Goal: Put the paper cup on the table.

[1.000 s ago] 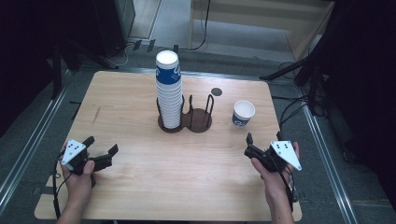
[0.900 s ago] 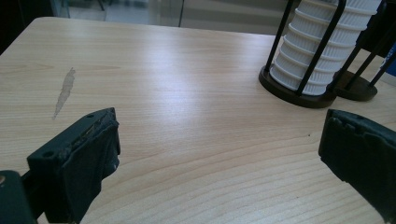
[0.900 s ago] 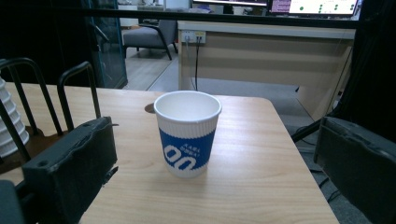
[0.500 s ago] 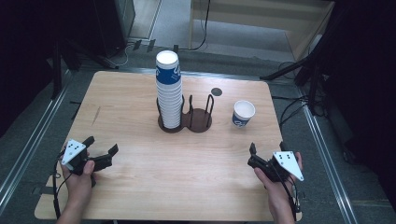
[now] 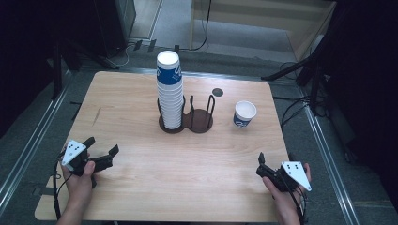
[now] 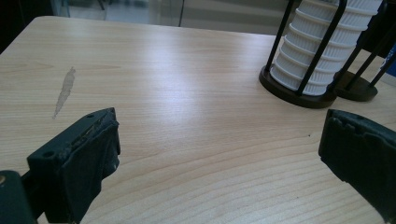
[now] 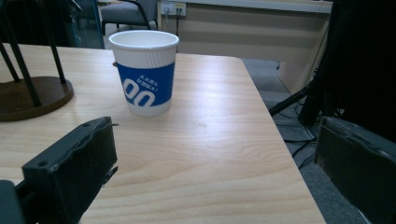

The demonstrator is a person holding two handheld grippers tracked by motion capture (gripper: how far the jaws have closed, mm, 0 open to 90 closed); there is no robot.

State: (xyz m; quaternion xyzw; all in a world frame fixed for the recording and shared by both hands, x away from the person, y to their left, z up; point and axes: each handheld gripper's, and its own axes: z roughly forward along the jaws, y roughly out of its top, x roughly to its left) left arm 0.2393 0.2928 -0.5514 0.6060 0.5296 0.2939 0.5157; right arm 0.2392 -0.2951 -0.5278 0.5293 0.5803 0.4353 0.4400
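Observation:
A tall stack of white and blue paper cups (image 5: 170, 93) (image 6: 317, 51) stands in one slot of a dark two-slot holder (image 5: 200, 121) (image 6: 299, 95) at the table's middle. To its right, a single blue-banded paper cup (image 5: 244, 114) (image 7: 145, 72) stands upright on the wood. My left gripper (image 5: 102, 146) (image 6: 222, 126) rests near the front left edge, open and holding nothing, and it points toward the holder. My right gripper (image 5: 274, 163) (image 7: 215, 126) sits at the front right corner, open with nothing in it, facing the single cup; its right jaw hangs over the table's edge.
The wooden table (image 5: 126, 98) has a small black round mark (image 5: 217, 92) behind the holder and a grey smear (image 6: 64, 88) on its left part. Cables and stand legs (image 5: 300, 70) lie on the floor to the right. The holder's base (image 7: 32, 95) lies left of the cup.
My right gripper has drawn back toward the front right corner of the table. The left gripper has barely moved.

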